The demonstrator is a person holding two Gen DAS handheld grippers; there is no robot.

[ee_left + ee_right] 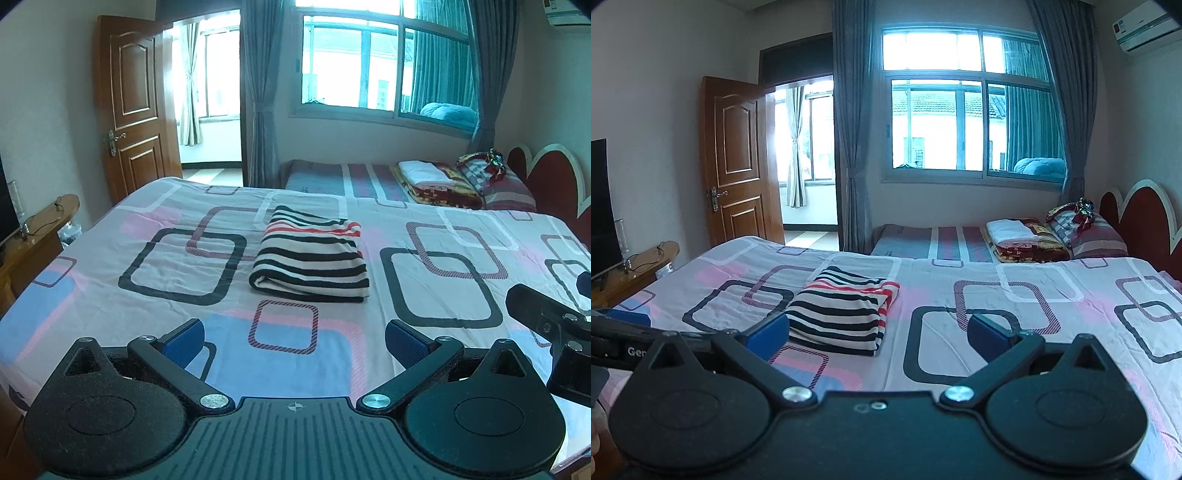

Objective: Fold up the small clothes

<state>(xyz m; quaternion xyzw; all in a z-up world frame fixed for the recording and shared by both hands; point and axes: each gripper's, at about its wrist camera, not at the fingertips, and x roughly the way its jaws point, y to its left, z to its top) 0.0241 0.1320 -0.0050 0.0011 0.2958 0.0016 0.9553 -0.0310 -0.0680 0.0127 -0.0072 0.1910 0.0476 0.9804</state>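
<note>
A folded garment with black, white and red stripes [310, 258] lies on the patterned bedsheet [147, 302] in the middle of the bed. It also shows in the right wrist view [842, 314], left of centre. My left gripper [294, 341] is open and empty, held above the sheet just short of the garment. My right gripper [878, 332] is open and empty, to the right of the garment and nearer than it. Part of the right gripper shows at the right edge of the left wrist view [550, 314].
A second bed [369, 181] stands behind, with folded blankets [432, 181] and a pillow [495, 181]. A red headboard [546, 177] is at the right. A wooden door [133, 107], a window with curtains [369, 62] and a wooden TV stand [33, 236] at the left surround the bed.
</note>
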